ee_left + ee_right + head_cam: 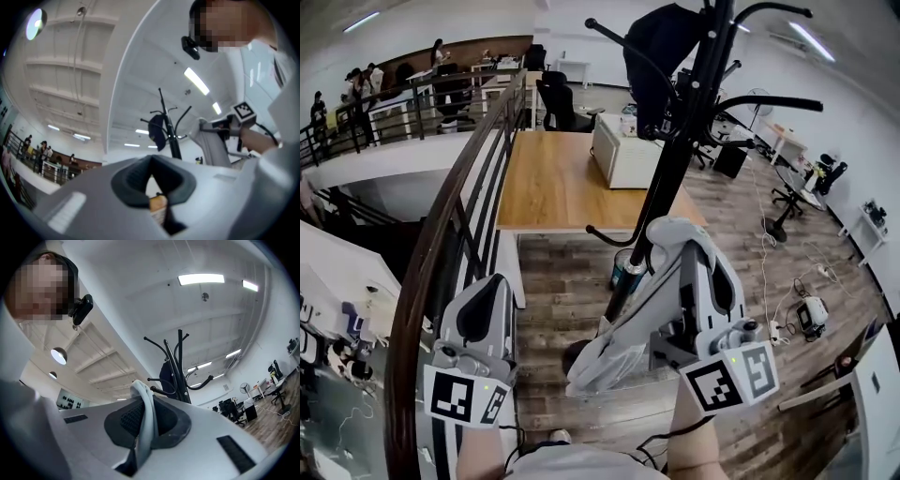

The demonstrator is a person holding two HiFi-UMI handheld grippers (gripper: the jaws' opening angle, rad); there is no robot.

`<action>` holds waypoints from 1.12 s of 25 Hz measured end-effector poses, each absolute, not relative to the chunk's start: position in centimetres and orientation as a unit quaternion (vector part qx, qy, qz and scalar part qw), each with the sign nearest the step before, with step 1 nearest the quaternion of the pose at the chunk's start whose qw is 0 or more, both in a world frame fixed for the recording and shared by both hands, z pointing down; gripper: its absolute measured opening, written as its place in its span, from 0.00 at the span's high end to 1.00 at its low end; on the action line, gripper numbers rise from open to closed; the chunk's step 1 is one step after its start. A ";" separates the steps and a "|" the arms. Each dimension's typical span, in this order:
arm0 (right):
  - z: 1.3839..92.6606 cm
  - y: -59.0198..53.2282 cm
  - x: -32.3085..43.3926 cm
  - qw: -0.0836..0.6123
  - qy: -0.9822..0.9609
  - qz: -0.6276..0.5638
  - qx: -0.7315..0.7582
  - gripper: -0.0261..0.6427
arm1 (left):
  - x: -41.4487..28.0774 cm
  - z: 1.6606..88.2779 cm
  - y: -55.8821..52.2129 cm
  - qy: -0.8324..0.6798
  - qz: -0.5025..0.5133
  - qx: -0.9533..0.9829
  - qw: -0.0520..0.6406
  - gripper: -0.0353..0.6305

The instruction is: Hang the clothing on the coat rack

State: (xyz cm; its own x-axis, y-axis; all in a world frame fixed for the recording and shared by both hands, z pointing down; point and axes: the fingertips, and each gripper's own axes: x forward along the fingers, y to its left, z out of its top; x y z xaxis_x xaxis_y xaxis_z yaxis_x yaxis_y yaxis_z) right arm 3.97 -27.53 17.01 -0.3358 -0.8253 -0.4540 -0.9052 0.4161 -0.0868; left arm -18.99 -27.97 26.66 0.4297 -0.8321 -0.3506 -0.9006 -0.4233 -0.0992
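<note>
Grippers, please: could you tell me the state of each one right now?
Left gripper: shut, nothing gripped.
Right gripper: shut on a fold of the white garment.

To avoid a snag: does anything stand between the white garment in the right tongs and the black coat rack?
Nothing visible does. The white fabric garment, held in the right tongs, hangs near the black metal coat rack; a dark garment occupies one upper hook.

Coat rack [673, 159] top off-frame
</note>
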 end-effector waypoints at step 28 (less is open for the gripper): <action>6.5 -35.0 0.7 0.198 0.790 0.168 -0.555 0.95 | -21.6 27.8 -31.6 0.509 0.147 -0.840 0.115 0.94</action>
